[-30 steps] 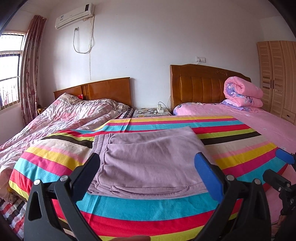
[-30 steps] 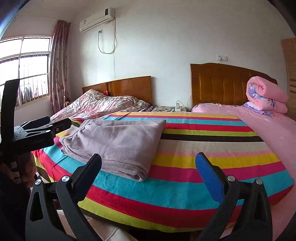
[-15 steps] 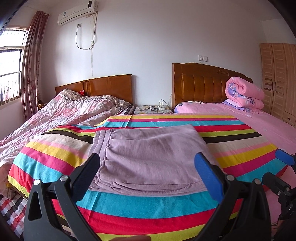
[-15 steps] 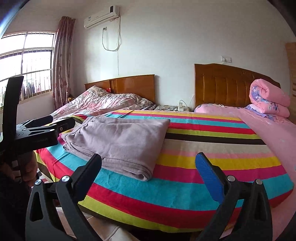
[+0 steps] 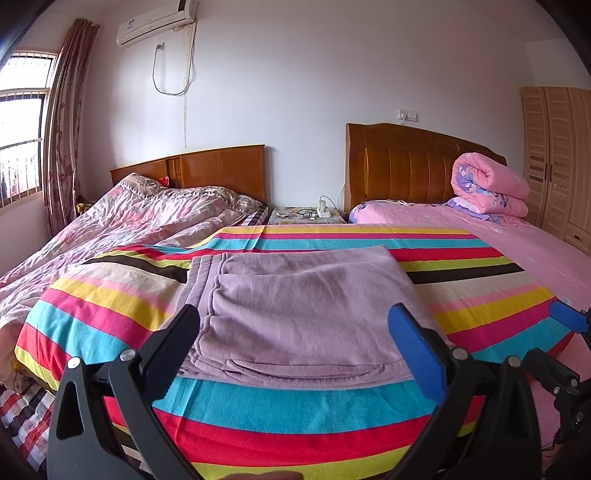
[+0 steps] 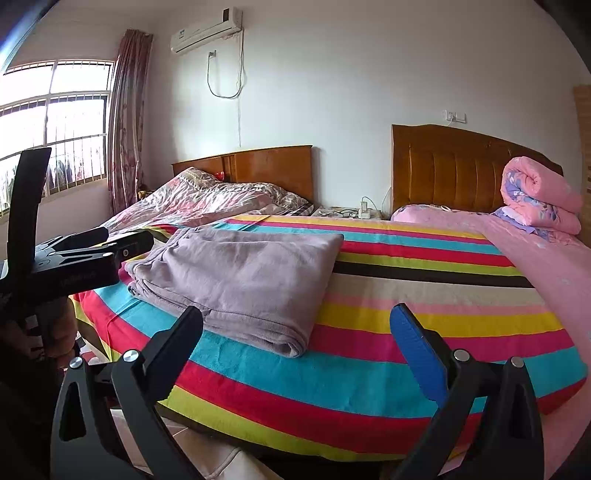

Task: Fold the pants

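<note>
1. Pants (image 5: 295,314): mauve, lying as a flat multi-layer rectangle on the striped blanket (image 5: 314,413), toward its near-left part. Waistband edge to the left, fold edges stacked along the near side. In the right wrist view the pants (image 6: 240,280) show a rolled near-right corner.
2. Left gripper (image 5: 293,347): fingers spread wide, holding nothing, hanging above the near edge of the pants and not touching them.
3. Right gripper (image 6: 295,343): fingers spread wide, empty, off the near-right of the pants, over bare blanket (image 6: 369,387).
4. Change over the last second: both cameras have risen and drawn slightly back; more of the wall and air conditioner (image 5: 155,22) now shows. The pants have kept the same shape and place throughout.
5. Reading for the task: judged complete or nearly so. No loose leg or hem is visible, and both grippers appear to be retreating rather than reaching.
6. Residual risk: the thick near-right corner may spring open if left unpressed.
</note>
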A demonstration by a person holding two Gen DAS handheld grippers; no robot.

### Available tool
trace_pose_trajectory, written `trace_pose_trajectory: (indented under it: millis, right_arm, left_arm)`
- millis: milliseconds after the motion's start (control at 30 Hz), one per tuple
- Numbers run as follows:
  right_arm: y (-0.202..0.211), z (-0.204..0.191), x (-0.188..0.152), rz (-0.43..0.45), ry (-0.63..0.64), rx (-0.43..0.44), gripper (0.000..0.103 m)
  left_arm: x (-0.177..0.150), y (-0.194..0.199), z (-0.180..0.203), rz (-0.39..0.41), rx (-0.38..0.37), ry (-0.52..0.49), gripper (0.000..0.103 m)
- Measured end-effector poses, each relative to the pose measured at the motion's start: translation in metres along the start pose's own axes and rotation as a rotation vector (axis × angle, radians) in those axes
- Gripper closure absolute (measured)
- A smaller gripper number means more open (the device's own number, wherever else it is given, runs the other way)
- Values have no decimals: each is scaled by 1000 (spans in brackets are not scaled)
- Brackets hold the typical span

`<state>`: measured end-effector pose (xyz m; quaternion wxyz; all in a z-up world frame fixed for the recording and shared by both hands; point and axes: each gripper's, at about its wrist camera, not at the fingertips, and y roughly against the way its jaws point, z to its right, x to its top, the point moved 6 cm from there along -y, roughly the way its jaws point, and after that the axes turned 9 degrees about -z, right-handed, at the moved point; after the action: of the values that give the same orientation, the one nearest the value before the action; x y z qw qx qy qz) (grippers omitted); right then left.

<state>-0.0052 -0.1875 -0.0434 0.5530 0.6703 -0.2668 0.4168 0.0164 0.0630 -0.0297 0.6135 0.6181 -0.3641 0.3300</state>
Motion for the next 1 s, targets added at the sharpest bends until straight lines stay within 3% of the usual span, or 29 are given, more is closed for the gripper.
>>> trace_pose_trajectory:
  millis: [1000]
  right_arm:
    - [-5, -3, 0, -16, 9, 19, 5]
  left_arm:
    - [-2, -3, -3, -15, 13, 11, 1]
